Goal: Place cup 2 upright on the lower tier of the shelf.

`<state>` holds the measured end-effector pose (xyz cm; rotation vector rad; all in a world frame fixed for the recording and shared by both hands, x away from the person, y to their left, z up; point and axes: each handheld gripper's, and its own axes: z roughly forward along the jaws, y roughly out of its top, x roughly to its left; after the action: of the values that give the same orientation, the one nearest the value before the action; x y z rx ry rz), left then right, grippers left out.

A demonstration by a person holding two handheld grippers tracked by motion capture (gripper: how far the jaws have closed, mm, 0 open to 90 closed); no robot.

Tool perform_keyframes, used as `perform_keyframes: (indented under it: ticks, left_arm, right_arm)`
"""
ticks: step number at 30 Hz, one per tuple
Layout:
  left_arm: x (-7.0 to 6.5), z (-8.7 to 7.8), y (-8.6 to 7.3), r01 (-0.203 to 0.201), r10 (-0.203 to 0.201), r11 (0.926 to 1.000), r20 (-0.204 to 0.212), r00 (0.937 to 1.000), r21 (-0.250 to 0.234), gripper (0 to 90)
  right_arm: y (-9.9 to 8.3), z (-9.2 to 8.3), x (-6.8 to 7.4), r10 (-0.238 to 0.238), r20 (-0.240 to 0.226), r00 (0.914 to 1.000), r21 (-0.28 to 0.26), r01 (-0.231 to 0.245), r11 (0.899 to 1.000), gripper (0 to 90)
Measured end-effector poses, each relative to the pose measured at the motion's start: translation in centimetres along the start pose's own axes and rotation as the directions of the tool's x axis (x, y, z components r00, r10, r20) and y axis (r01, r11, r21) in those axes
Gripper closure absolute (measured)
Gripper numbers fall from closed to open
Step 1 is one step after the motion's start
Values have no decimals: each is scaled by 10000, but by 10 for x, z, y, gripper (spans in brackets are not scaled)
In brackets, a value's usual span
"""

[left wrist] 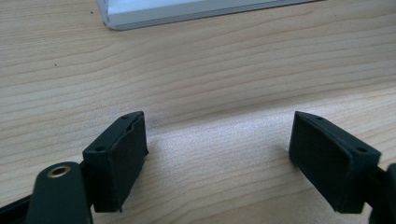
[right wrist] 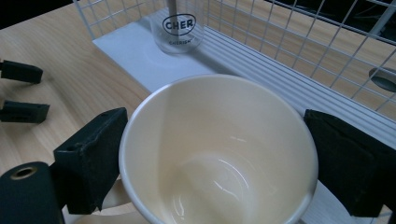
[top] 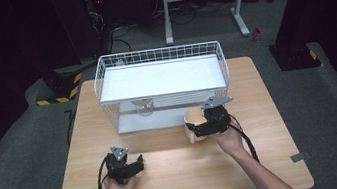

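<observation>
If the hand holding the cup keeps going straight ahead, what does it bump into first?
Probably the glass jar standing on the white rack's bottom shelf, straight ahead of the cup in the right gripper; how far is unclear.

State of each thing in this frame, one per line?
Cream mug: empty, upright, gripped across its rim by the right gripper.
Left gripper: jaws open, nothing between them, over the table.
Glass jar: upright on the wire rack's lower shelf.
</observation>
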<state>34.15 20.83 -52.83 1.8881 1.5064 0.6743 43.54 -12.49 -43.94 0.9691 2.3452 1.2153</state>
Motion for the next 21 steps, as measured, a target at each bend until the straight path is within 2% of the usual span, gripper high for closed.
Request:
perform_keyframes:
  ticks: [7,15,19,21]
  left_arm:
    - [0,0,0,0,0,10000,0,10000,-2,196]
    - [0,0,0,-4,4,10000,7,10000,-5,197]
    - [0,0,0,-4,4,10000,10,10000,-4,197]
    - [0,0,0,-2,2,10000,10,10000,-5,197]
  right_arm:
    - [7,12,-3,260,267,9993,36,-261,9997,98]
    - [15,24,-5,-94,465,9989,12,94,10000,97]
    - [17,32,-5,18,524,9986,214,-30,9998,97]
    - [18,33,-6,-81,537,9985,216,70,9997,97]
